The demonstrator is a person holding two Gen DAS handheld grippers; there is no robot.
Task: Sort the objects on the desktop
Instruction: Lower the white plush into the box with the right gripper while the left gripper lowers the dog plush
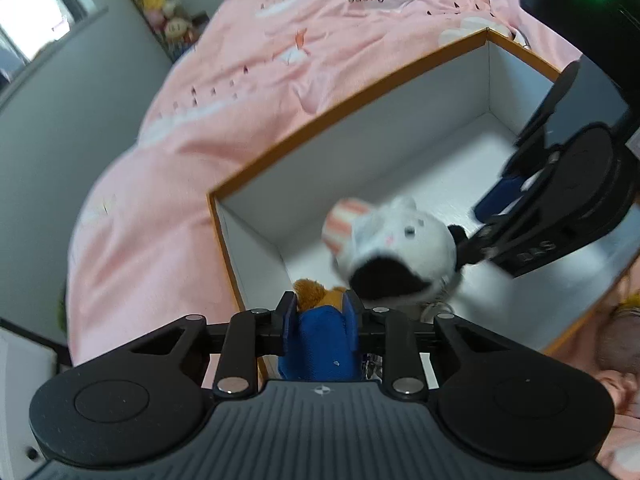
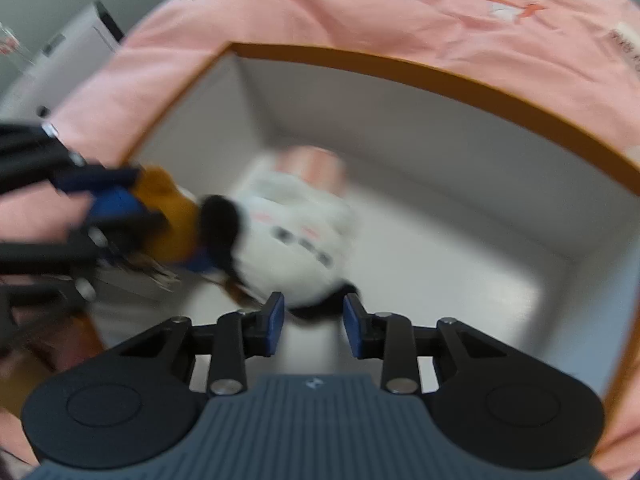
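Landmark: open box [image 1: 352, 100], orange rim, white inside, lying on pink bedding [image 1: 224, 92].

Left gripper [image 1: 320, 312] at the box's near-left corner: jaws narrow, clamped on a brown plush in blue clothing [image 1: 320, 332], held at the rim.

White plush with black patches and a pink-striped cap [image 1: 396, 244] inside the box, mid-floor, blurred.

Right gripper [image 2: 313, 322] over the box's interior: jaws partly apart, pads bare; the white plush is just ahead of them, contact unclear.
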